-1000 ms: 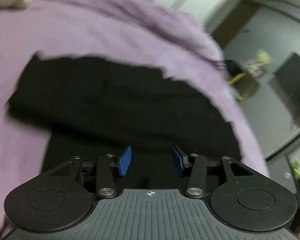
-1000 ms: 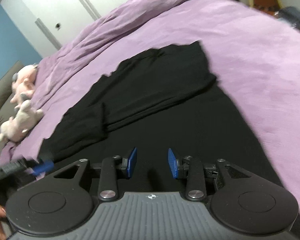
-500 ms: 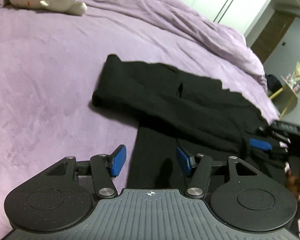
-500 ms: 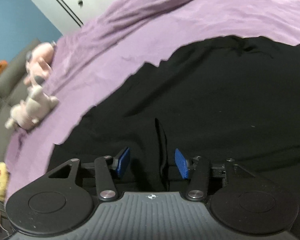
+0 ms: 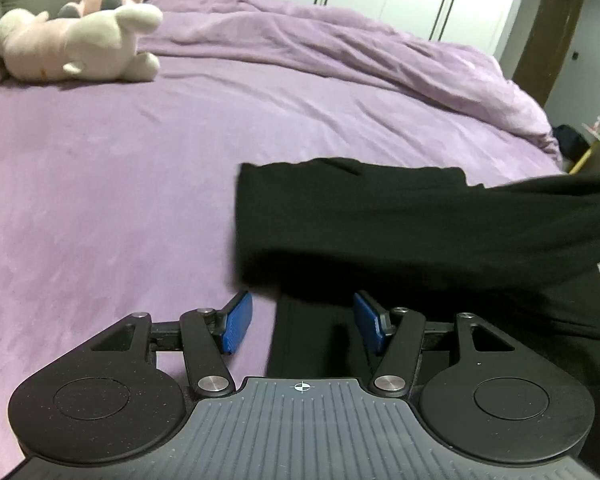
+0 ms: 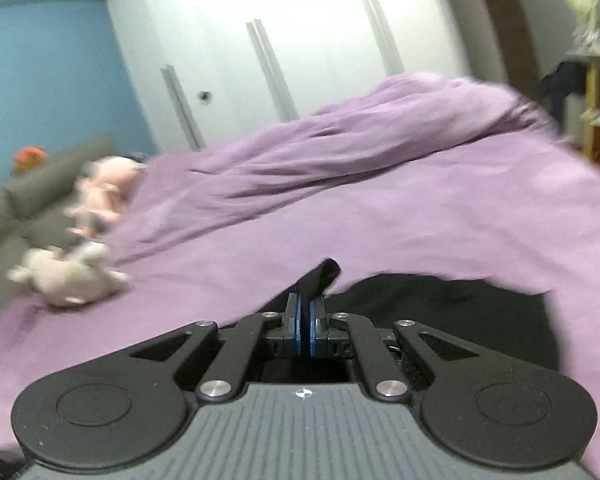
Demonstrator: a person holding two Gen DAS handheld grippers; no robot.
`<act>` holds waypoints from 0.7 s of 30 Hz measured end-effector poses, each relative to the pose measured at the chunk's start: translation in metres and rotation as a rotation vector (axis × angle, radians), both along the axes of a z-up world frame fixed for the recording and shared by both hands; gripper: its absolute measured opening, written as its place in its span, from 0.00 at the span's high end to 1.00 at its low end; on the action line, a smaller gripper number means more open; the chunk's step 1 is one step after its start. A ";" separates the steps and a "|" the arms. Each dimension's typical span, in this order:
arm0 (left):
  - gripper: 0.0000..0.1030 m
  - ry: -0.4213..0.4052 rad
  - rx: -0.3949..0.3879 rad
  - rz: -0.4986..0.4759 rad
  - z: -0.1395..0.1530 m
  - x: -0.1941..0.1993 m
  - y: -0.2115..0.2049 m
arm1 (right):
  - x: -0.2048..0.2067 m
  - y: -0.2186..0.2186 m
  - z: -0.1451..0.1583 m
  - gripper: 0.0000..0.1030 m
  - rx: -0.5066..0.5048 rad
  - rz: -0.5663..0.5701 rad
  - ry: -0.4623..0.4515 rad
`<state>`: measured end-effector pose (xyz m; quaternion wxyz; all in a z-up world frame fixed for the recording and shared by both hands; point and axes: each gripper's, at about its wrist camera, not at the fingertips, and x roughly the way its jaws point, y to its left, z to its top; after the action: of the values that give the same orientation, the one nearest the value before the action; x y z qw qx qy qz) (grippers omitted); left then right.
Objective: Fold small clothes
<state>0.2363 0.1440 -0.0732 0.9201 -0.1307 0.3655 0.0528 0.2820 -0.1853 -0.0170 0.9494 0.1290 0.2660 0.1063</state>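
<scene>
Right gripper (image 6: 305,312) has risen, jaws now pinching the garment (image 5: 420,216); left gripper (image 5: 302,322) jaws spread over the bed (image 5: 100,200).

The left wrist camera looks steeply down along its fingers, close over the purple bedspread (image 5: 140,184) and black garment (image 5: 420,220). The right wrist camera, blurred, seems aimed shallower toward the wardrobe doors (image 6: 300,48). Both views share the bed and plush toys (image 5: 76,48).
</scene>
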 end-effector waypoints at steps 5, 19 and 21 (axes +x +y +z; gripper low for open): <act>0.40 0.048 0.031 -0.012 -0.012 0.021 -0.014 | 0.021 -0.056 -0.055 0.89 0.061 -0.106 0.239; 0.39 0.050 0.105 0.019 -0.013 0.037 -0.018 | 0.014 -0.035 -0.051 0.97 -0.038 -0.001 0.152; 0.39 0.053 0.124 0.033 -0.013 0.041 -0.018 | 0.013 -0.042 -0.037 0.97 -0.099 -0.080 0.060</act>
<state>0.2777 0.1265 -0.0859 0.9153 -0.0781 0.3838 0.0939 0.2947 -0.2269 -0.0541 0.9496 0.0956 0.2940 0.0511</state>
